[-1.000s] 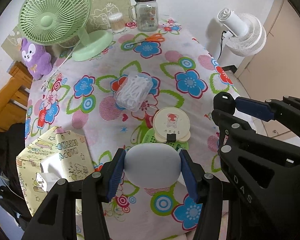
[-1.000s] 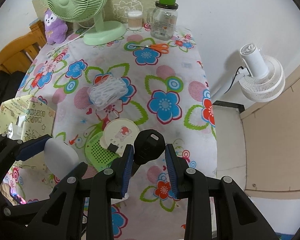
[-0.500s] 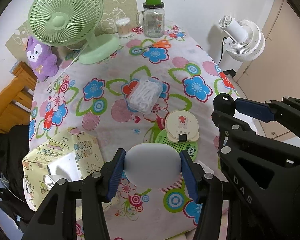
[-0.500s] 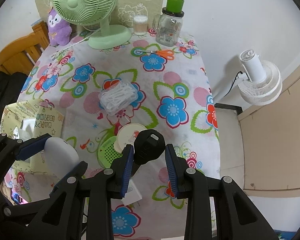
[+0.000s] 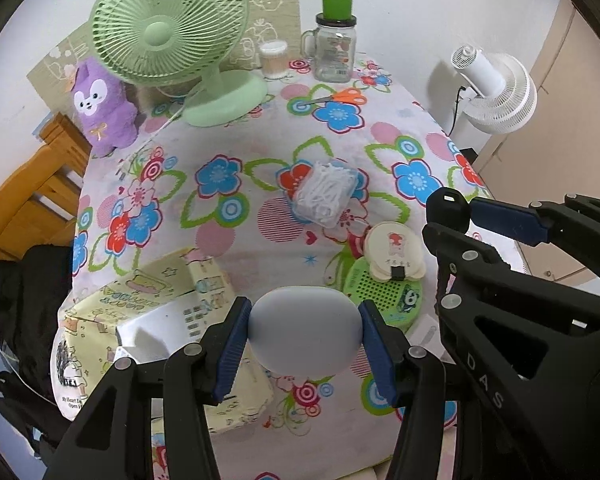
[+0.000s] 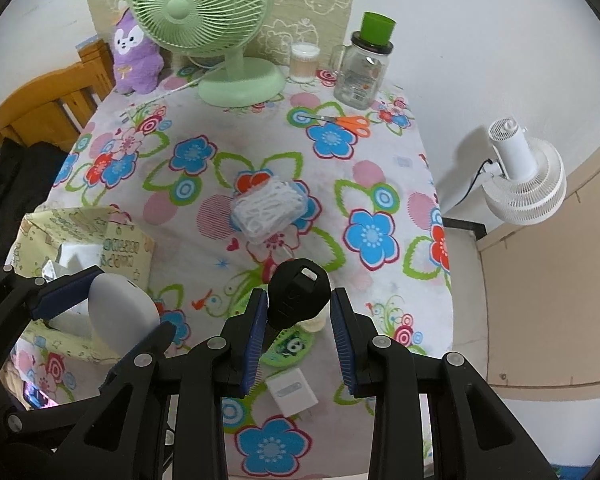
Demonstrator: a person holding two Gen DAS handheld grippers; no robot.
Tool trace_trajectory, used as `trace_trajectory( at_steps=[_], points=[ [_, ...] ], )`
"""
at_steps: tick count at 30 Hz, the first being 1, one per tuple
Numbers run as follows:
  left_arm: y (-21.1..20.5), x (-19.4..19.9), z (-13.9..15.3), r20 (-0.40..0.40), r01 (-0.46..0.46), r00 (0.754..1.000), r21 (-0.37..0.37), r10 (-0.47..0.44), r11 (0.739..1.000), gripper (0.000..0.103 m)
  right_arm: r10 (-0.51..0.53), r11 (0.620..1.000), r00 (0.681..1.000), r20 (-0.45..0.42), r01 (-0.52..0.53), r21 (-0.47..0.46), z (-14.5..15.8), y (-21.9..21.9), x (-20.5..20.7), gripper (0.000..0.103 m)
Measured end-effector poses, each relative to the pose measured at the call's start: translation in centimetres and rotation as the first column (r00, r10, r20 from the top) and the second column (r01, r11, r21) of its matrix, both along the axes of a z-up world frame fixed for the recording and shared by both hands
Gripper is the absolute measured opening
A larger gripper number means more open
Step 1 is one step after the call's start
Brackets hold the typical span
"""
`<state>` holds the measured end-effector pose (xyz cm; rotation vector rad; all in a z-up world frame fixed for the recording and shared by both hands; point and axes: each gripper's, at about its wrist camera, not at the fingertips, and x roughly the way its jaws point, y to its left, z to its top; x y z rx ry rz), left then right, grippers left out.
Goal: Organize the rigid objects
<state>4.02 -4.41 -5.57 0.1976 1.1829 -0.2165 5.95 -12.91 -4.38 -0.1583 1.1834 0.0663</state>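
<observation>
Left wrist view: the left tool (image 5: 305,334) is clamping a smooth grey-white oval object (image 5: 305,330) between its blue pads, holding it in the air above the near edge of the flowered surface (image 5: 236,152). Just beyond and to the left of it a yellow printed paper bag (image 5: 148,300) is standing open. To the right, the right tool (image 5: 458,216) is gripping a black rounded object (image 5: 447,210) (only its top is showing here). On the cloth a round cream case (image 5: 395,251) is overlapping a green round case (image 5: 384,294), with a clear box of white picks (image 5: 326,194) farther back.

Right wrist view: the right tool (image 6: 298,312) is squeezing the black rounded object (image 6: 298,294) between its pads, above the green case (image 6: 288,346). A white charger block (image 6: 293,392) is lying near the table's front edge. At lower left the left tool (image 6: 112,312) is carrying the grey-white oval (image 6: 120,312) over the paper bag (image 6: 80,240). Orange-handled scissors (image 6: 346,122), a green fan (image 6: 204,12) and a glass jar (image 6: 360,68) are sitting at the far end.
</observation>
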Motion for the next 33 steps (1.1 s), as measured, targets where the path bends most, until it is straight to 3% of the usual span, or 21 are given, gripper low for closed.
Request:
trace_trajectory(
  at_steps=[33],
  points=[
    [10.7, -0.7, -0.2, 0.007, -0.061, 0.998, -0.008, 0.062, 0.998, 0.057, 0.063, 0.998, 0.998, -0.008, -0.063, 0.006, 0.0, 10.8, 0.1, 0.035]
  ],
)
